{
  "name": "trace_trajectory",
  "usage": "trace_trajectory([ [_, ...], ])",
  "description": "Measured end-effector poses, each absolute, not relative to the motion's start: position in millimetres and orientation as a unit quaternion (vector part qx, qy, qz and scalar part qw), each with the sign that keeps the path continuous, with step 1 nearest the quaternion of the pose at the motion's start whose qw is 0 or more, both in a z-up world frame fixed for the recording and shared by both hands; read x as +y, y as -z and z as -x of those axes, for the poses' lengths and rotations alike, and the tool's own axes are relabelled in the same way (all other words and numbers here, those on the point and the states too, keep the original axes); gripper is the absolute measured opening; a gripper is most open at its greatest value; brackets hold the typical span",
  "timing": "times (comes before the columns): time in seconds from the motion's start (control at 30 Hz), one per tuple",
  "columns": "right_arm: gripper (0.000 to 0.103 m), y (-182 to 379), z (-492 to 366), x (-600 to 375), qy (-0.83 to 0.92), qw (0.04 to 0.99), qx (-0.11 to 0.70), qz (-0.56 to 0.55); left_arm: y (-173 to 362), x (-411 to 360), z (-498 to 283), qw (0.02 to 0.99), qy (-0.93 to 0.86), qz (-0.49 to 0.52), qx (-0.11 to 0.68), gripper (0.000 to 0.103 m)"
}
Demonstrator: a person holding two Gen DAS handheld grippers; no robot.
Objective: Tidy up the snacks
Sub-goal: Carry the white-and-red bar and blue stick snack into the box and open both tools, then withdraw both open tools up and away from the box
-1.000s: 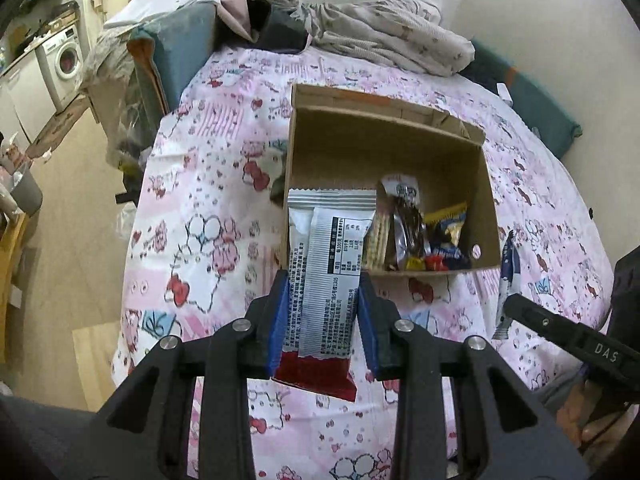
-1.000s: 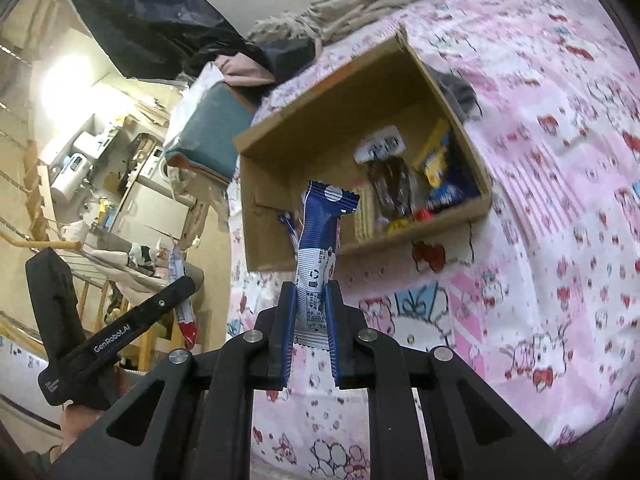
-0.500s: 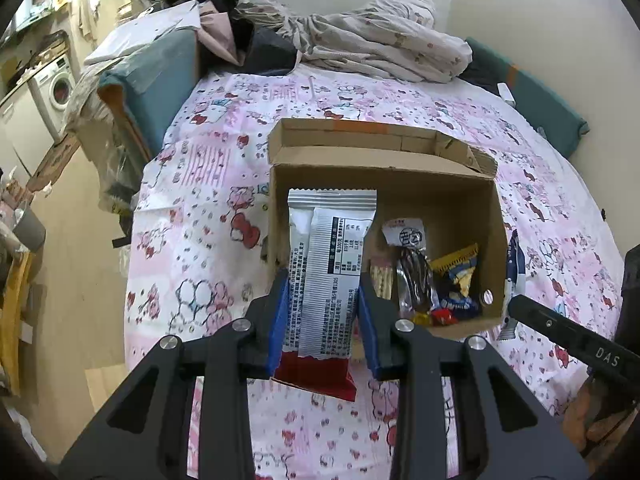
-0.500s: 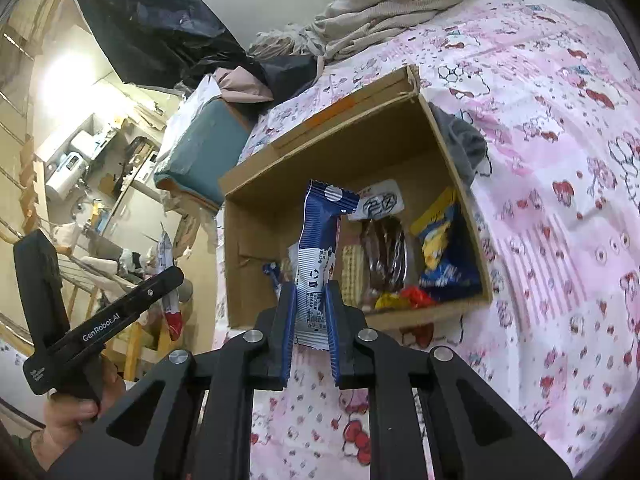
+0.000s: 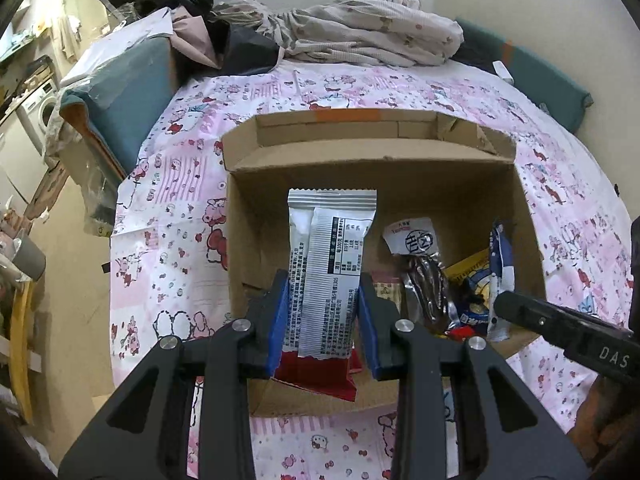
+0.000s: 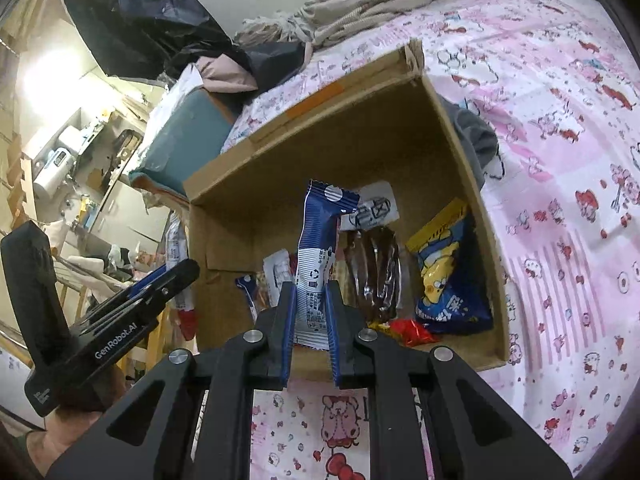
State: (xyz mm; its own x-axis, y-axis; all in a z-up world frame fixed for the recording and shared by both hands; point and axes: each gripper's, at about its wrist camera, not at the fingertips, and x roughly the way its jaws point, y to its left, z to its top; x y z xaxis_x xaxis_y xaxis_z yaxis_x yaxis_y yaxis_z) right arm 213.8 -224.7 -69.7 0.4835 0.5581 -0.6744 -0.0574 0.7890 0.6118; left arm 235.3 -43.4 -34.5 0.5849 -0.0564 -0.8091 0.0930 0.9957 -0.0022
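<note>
A: Left wrist view first. The left tool (image 5: 323,322) is clamped on the silver-and-red packet (image 5: 330,276), which stands upright between the blue pads, over the near-left part of the cardboard box (image 5: 372,156) on the bed (image 5: 172,216).

B: What could go wrong there?

A: The red bottom end hangs right at the box's near wall. If the tool lets go too soon, I'd guess the packet tips back over that wall onto the bed (or catches on it). The right tool's arm also crosses the box's near-right corner, so the two could knock together.

B: And the right wrist view?

A: The right tool (image 6: 311,334) is closed tight on the blue-and-white stick packet (image 6: 318,248), gripped near its lower end, its top leaning toward the box's far wall. The box already holds a brown packet (image 6: 374,270) and a yellow-and-blue bag (image 6: 448,276) on its right side.

B: Risk?

A: The long limp top may fold or snag on those snacks, leaving it lying crosswise.
</note>
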Motion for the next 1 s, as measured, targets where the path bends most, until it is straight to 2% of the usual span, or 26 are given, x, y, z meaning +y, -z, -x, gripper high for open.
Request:
trace_trajectory([
  [0.37, 0.016, 85.6, -217.5, -215.5, -0.192, 0.808, 0.494, -0.259, 57.0, -33.5, -240.7, 0.880, 0.047, -0.004, 0.473, 0.029],
  [0.43, 0.020, 87.8, -221.1, -214.9, -0.199, 0.802, 0.496, -0.265, 57.9, -33.0, -240.6, 0.879, 0.045, -0.001, 0.474, 0.029],
  [0.57, 0.020, 85.4, -221.8, -216.2, -0.200, 0.805, 0.491, -0.266, 60.1, -32.0, -241.7, 0.875, 0.057, 0.013, 0.480, 0.030],
  [0.6, 0.024, 82.9, -221.4, -216.9, -0.200, 0.808, 0.487, -0.265, 61.0, -31.9, -242.1, 0.872, 0.065, 0.018, 0.484, 0.033],
  [0.67, 0.045, 78.1, -220.2, -219.4, -0.202, 0.812, 0.475, -0.271, 60.1, -31.1, -241.6, 0.871, 0.060, 0.022, 0.487, 0.044],
  [0.7, 0.068, 75.2, -218.0, -220.8, -0.199, 0.817, 0.466, -0.275, 58.2, -29.9, -240.3, 0.873, 0.056, 0.024, 0.484, 0.056],
  [0.73, 0.078, 73.4, -216.7, -222.0, -0.196, 0.821, 0.458, -0.278, 55.5, -28.6, -238.7, 0.875, 0.054, 0.026, 0.480, 0.068],
  [0.8, 0.079, 66.9, -213.9, -223.7, -0.192, 0.830, 0.445, -0.275, 50.4, -26.9, -236.1, 0.879, 0.055, 0.032, 0.473, 0.079],
  [1.0, 0.098, 36.2, -198.1, -231.9, -0.157, 0.868, 0.397, -0.252, 22.6, -20.5, -220.1, 0.899, 0.043, 0.025, 0.435, 0.080],
])
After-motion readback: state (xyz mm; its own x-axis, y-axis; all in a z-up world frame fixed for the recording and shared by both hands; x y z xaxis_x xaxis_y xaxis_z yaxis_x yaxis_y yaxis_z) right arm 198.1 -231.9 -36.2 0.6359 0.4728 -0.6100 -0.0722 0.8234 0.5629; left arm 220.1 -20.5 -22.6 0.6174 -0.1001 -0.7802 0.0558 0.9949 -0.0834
